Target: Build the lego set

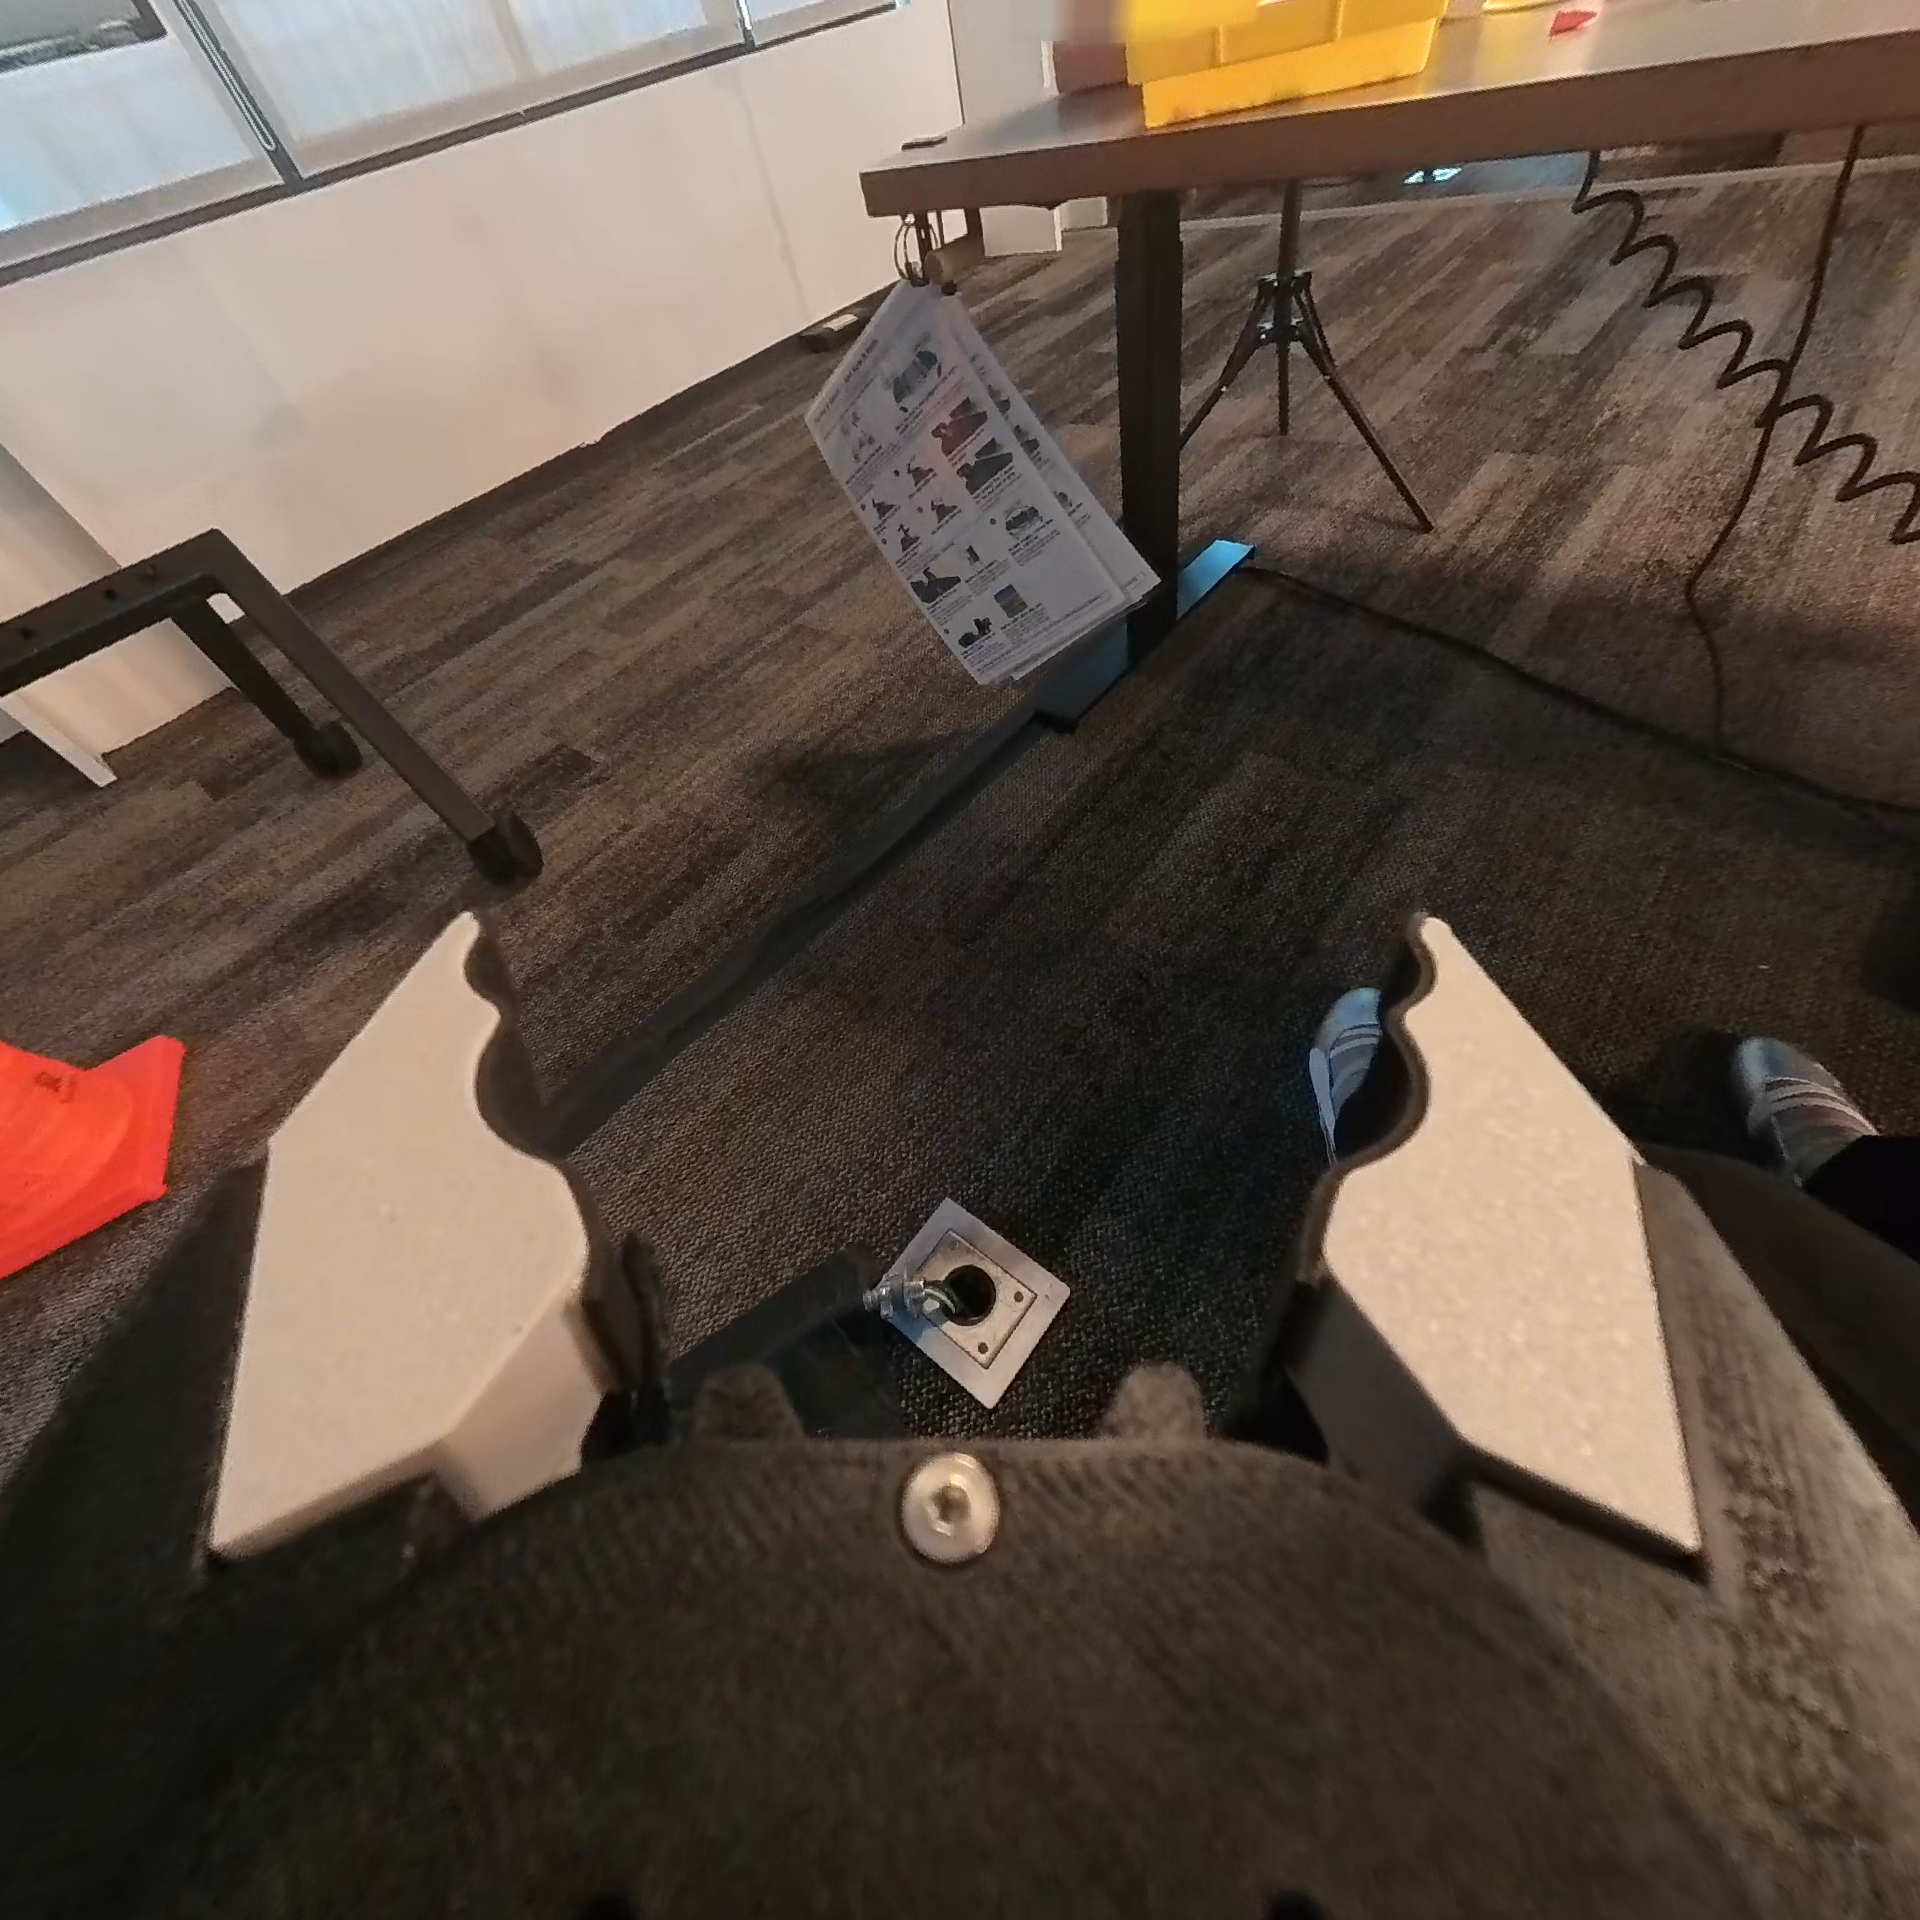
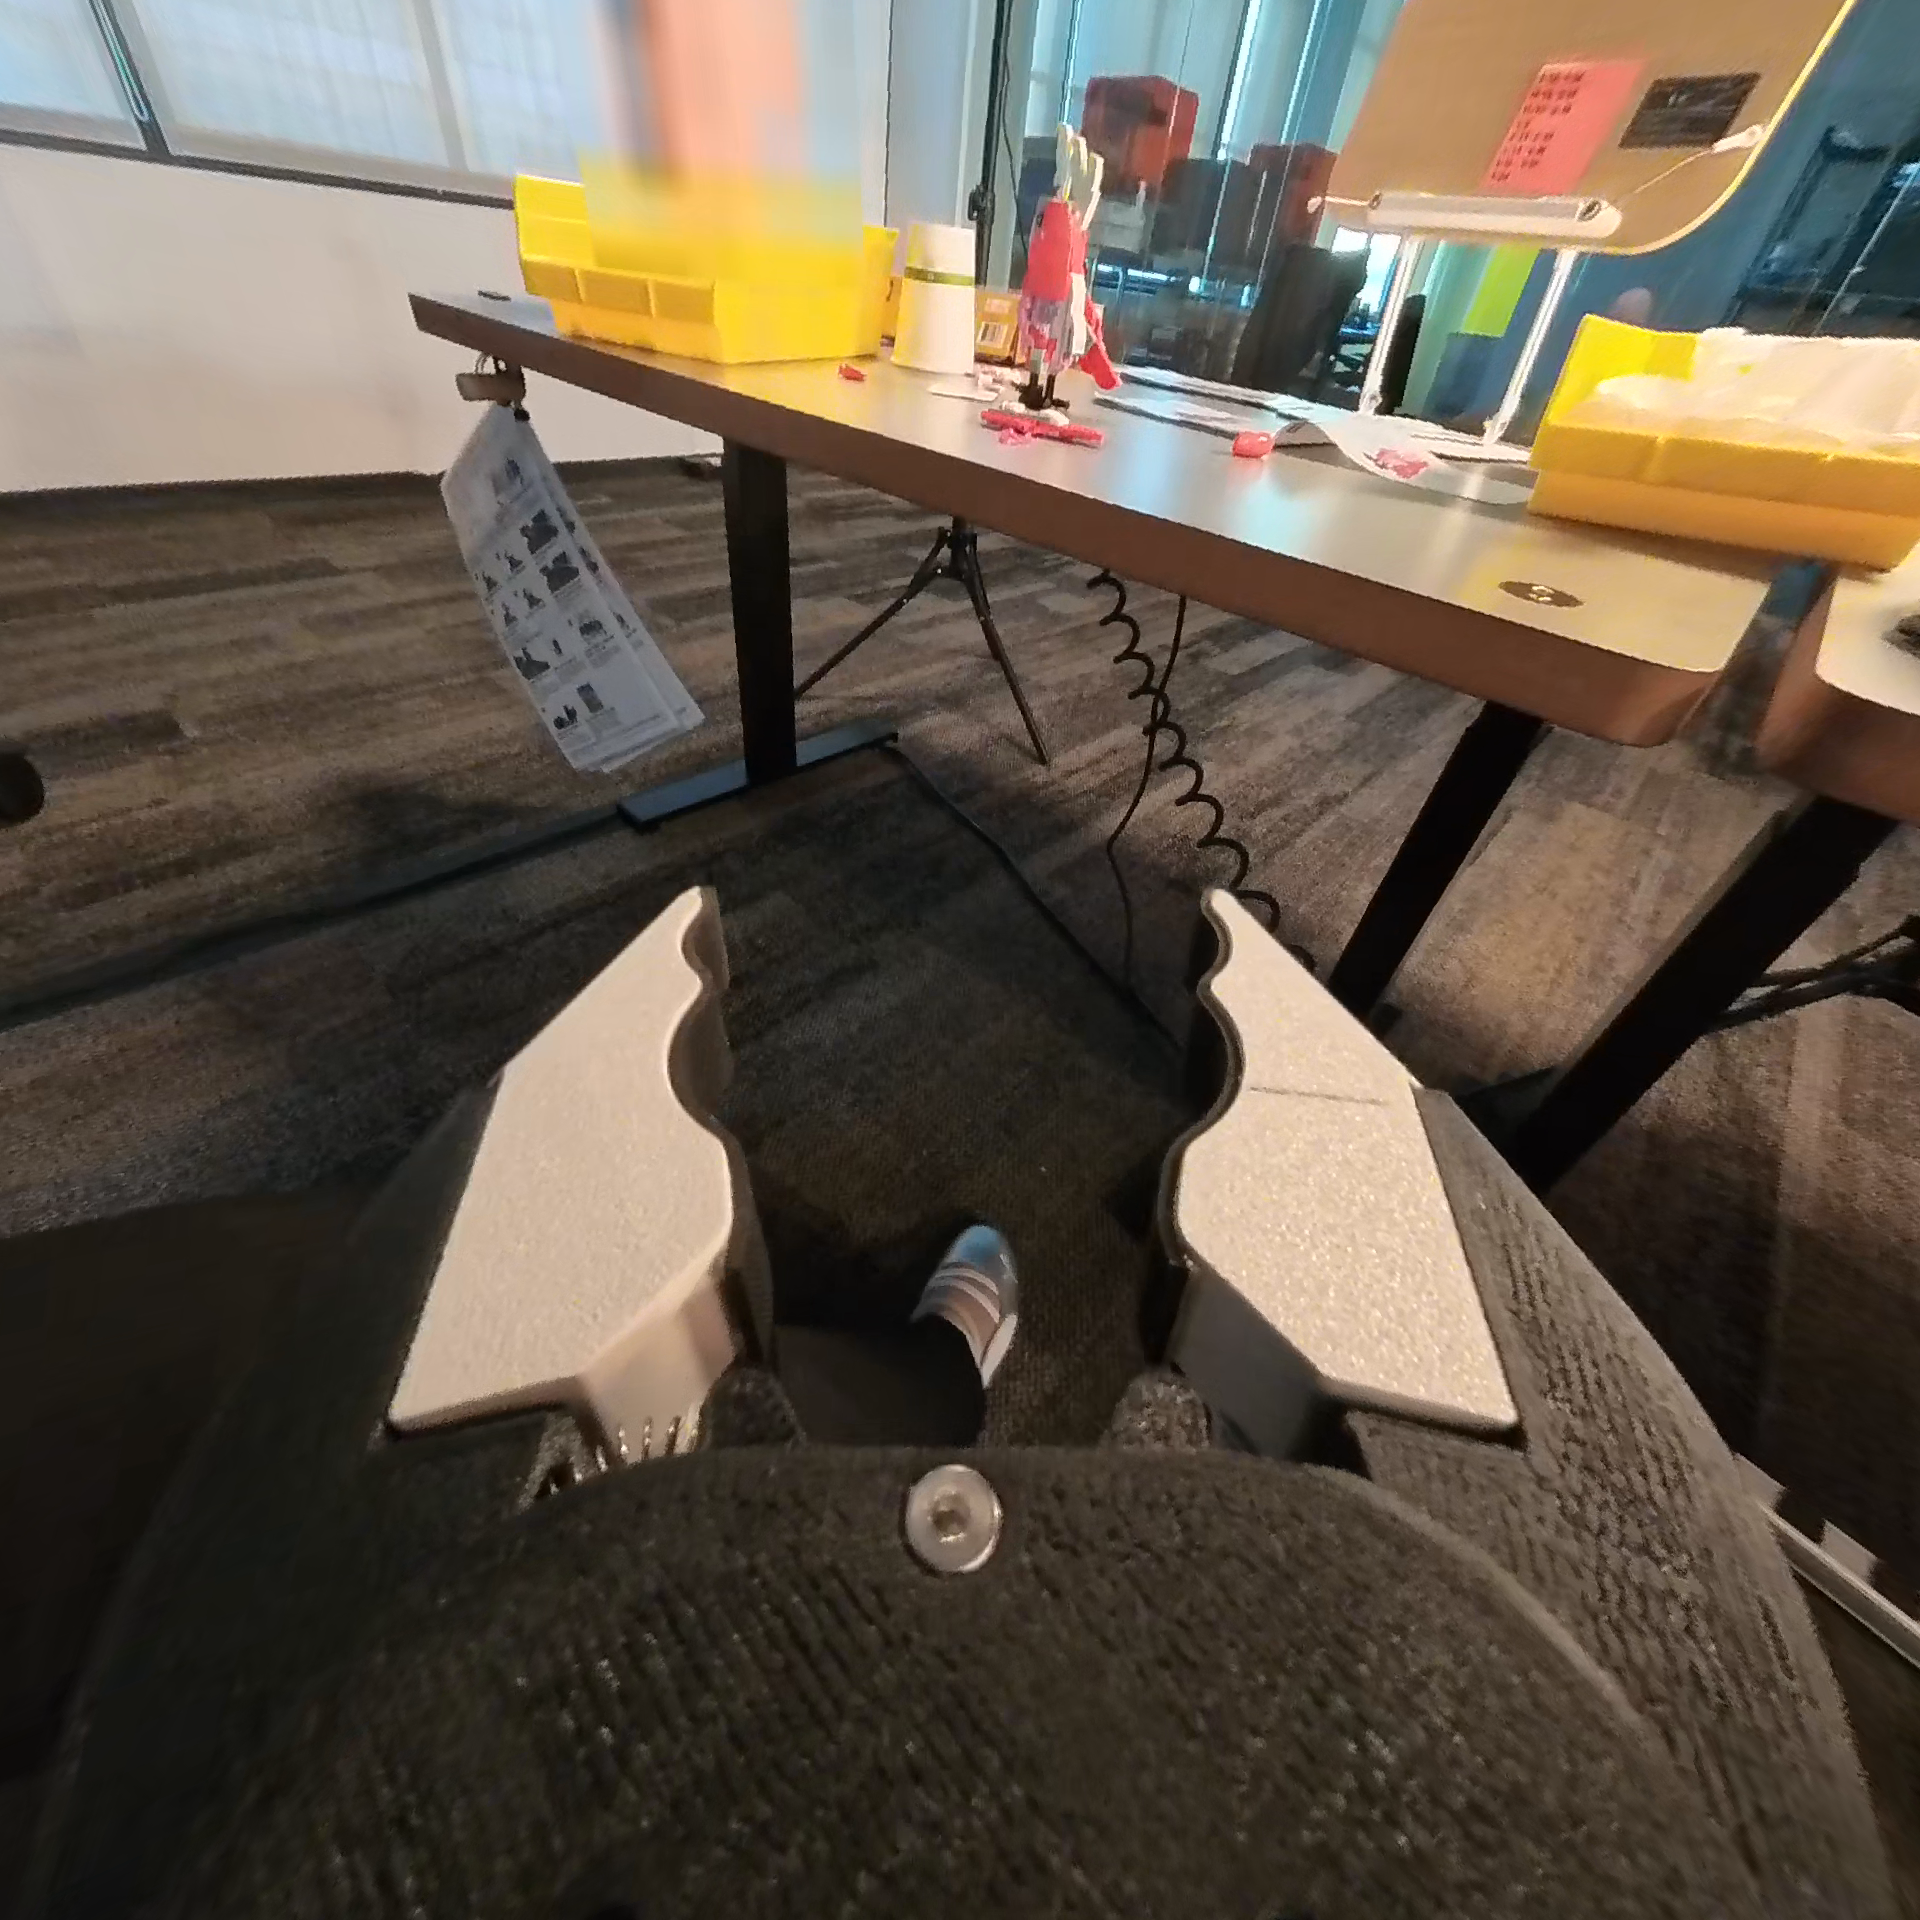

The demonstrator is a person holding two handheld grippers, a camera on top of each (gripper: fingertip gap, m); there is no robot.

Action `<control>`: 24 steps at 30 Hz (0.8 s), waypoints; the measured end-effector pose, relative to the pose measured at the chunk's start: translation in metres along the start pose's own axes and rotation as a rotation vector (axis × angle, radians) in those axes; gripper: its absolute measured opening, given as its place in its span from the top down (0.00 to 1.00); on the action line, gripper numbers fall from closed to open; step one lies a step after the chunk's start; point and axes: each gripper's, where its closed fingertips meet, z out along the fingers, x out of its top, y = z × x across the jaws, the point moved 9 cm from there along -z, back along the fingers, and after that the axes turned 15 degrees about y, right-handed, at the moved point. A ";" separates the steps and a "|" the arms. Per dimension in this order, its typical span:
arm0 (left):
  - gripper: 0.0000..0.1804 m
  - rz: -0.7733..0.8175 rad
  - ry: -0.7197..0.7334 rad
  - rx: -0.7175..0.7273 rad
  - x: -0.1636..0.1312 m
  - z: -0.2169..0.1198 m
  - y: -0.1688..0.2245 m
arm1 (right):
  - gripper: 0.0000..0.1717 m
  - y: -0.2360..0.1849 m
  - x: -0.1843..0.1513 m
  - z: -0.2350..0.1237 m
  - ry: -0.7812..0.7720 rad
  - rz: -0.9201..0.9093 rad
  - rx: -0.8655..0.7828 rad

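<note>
My left tongs stand wide and bare above the carpet; only that view shows the metal floor plate. My right tongs, narrower and bare, face the counter carrying a red figure.

Table w/ yellow bins, red toy.
</note>
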 end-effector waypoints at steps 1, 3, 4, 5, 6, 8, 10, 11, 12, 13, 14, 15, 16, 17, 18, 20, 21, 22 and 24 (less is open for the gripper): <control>0.13 -0.002 0.000 0.000 0.000 0.000 0.000 | 0.49 0.000 0.000 0.000 -0.003 -0.001 0.001; 0.13 -0.005 -0.002 -0.002 -0.001 0.001 0.000 | 0.49 -0.001 0.000 0.001 -0.006 -0.004 0.004; 0.13 -0.007 -0.003 -0.002 -0.002 0.001 0.000 | 0.49 -0.001 0.000 0.001 -0.007 -0.005 0.006; 0.13 -0.008 -0.003 -0.003 -0.002 0.001 0.001 | 0.49 -0.002 0.000 0.002 -0.009 -0.007 0.009; 0.13 -0.008 -0.004 -0.004 -0.002 0.001 0.001 | 0.49 -0.002 0.000 0.002 -0.012 -0.009 0.012; 0.13 -0.008 -0.009 -0.006 -0.003 0.002 0.001 | 0.49 -0.003 0.000 0.003 -0.017 -0.012 0.016; 0.13 -0.009 -0.014 -0.007 -0.003 0.002 0.001 | 0.49 -0.003 0.000 0.004 -0.019 -0.011 0.018; 0.13 -0.009 -0.014 -0.007 -0.002 0.002 0.001 | 0.49 -0.004 0.000 0.005 -0.019 -0.012 0.020; 0.13 -0.008 -0.011 -0.004 -0.001 0.001 0.000 | 0.49 -0.005 0.001 0.006 -0.018 -0.014 0.023; 0.13 -0.007 -0.008 0.000 0.000 0.001 -0.001 | 0.49 -0.004 0.001 0.007 -0.017 -0.016 0.025; 0.13 -0.007 -0.006 0.002 0.000 0.000 -0.001 | 0.49 -0.004 0.002 0.008 -0.016 -0.017 0.027; 0.13 -0.007 -0.006 0.004 0.000 -0.001 -0.002 | 0.49 -0.004 0.002 0.008 -0.016 -0.017 0.030; 0.13 -0.006 -0.010 0.004 -0.001 -0.001 -0.002 | 0.49 -0.005 0.002 0.008 -0.016 -0.018 0.033; 0.13 -0.004 -0.015 0.004 -0.002 -0.002 -0.001 | 0.49 -0.006 0.001 0.007 -0.018 -0.019 0.036; 0.13 -0.002 -0.019 0.004 -0.003 -0.003 -0.001 | 0.49 -0.007 0.001 0.007 -0.022 -0.019 0.040; 0.13 0.001 -0.024 0.002 -0.005 -0.006 0.000 | 0.49 -0.011 -0.002 0.005 -0.037 -0.015 0.045; 0.13 0.003 -0.029 0.001 -0.005 -0.006 0.001 | 0.49 -0.011 -0.003 0.004 -0.044 -0.012 0.046; 0.13 0.005 -0.031 0.000 -0.006 -0.006 0.001 | 0.49 -0.011 -0.004 0.004 -0.048 -0.010 0.046; 0.13 0.006 -0.030 -0.001 -0.005 -0.005 0.002 | 0.49 -0.009 -0.005 0.004 -0.049 -0.006 0.043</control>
